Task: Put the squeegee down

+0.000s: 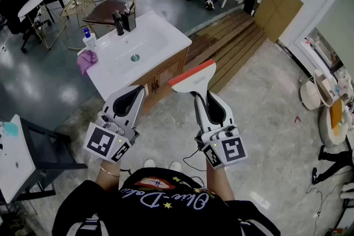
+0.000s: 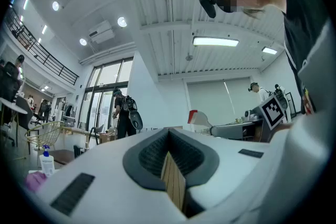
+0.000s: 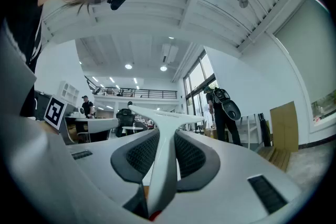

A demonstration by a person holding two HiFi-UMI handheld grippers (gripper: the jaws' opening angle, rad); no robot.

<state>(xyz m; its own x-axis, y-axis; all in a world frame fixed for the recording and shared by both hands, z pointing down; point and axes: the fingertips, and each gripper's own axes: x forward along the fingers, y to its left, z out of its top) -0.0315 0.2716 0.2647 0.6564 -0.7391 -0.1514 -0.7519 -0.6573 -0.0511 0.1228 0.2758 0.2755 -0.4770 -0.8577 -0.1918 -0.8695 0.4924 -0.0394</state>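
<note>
A white squeegee [image 1: 193, 75] with an orange-red blade edge sticks out ahead of my right gripper [image 1: 207, 101], whose jaws are shut on its handle. In the right gripper view the squeegee [image 3: 164, 134] runs up between the two dark pads, its T-shaped head level on top. My left gripper [image 1: 131, 98] is held beside it at the left, shut with nothing between its jaws; in the left gripper view its pads [image 2: 147, 152] meet. Both grippers hang in the air in front of the white sink counter [image 1: 160, 36].
On the counter stand a black faucet and cup [image 1: 124, 20], a spray bottle [image 1: 88, 38] and a pink cloth [image 1: 86, 59]. A chair [image 1: 108, 7] stands behind it. Wooden planks [image 1: 232, 41] lie right of it. A dark stand [image 1: 38, 146] is at my left.
</note>
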